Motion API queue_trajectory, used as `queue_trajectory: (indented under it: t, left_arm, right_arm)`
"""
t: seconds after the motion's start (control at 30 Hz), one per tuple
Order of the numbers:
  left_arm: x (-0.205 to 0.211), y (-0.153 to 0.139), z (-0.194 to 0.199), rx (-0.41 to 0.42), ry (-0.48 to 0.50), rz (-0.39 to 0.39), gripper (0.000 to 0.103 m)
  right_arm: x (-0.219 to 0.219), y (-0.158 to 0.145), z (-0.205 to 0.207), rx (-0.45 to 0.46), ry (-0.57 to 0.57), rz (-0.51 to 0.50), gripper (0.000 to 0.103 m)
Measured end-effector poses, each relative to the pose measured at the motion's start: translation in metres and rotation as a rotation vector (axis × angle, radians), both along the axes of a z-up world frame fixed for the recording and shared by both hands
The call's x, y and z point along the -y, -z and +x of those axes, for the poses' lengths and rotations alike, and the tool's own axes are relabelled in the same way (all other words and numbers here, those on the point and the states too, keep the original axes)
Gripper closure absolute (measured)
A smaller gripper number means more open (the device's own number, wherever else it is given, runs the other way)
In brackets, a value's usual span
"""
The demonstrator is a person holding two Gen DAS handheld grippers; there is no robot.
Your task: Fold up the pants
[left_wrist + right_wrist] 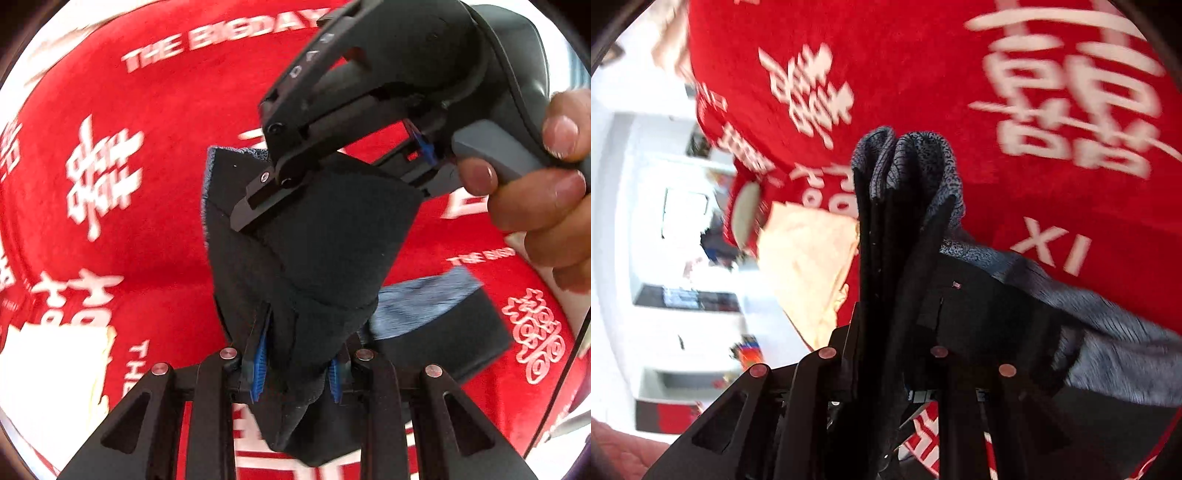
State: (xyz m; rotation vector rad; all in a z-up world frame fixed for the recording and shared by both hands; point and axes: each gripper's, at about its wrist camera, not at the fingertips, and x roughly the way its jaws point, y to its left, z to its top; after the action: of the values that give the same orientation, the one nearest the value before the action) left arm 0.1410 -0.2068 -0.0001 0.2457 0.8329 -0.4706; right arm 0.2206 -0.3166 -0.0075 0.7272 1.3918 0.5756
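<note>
Pants: dark pants (pixel 325 236), grey-lined, lifted above the red cloth (pixel 147 221).
Left gripper (pixel 295 365): fingers pinching a bunched fold.
Right gripper (pixel 886 236): fingers clamped on another edge.

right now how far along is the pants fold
Midway at best. Both tongs, left and right, are shut on the dark pants, which hang bunched above the red cloth. Nothing lies flat or neatly folded yet; laying down and finishing the folds is left.
</note>
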Motion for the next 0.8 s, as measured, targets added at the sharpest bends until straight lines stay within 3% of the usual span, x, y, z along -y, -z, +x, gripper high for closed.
queue_trajectory:
  t: [0.2, 0.37, 0.63, 0.8]
  left_arm:
    - [0.068, -0.006, -0.031, 0.007, 0.137, 0.027, 0.075]
    - [0.118, 0.006, -0.056, -0.009, 0.235, 0.057, 0.075]
    - [0.186, 0.064, -0.089, -0.085, 0.345, 0.169, 0.075]
    - [0.203, 0.096, -0.101, -0.112, 0.366, 0.24, 0.075]
  right_arm:
    - [0.089, -0.006, -0.052, 0.018, 0.162, 0.063, 0.084]
    - [0.141, 0.01, -0.091, 0.006, 0.271, 0.085, 0.085]
    - [0.209, 0.077, -0.141, -0.085, 0.39, 0.086, 0.085]
    - [0.228, 0.122, -0.166, -0.147, 0.411, 0.057, 0.084]
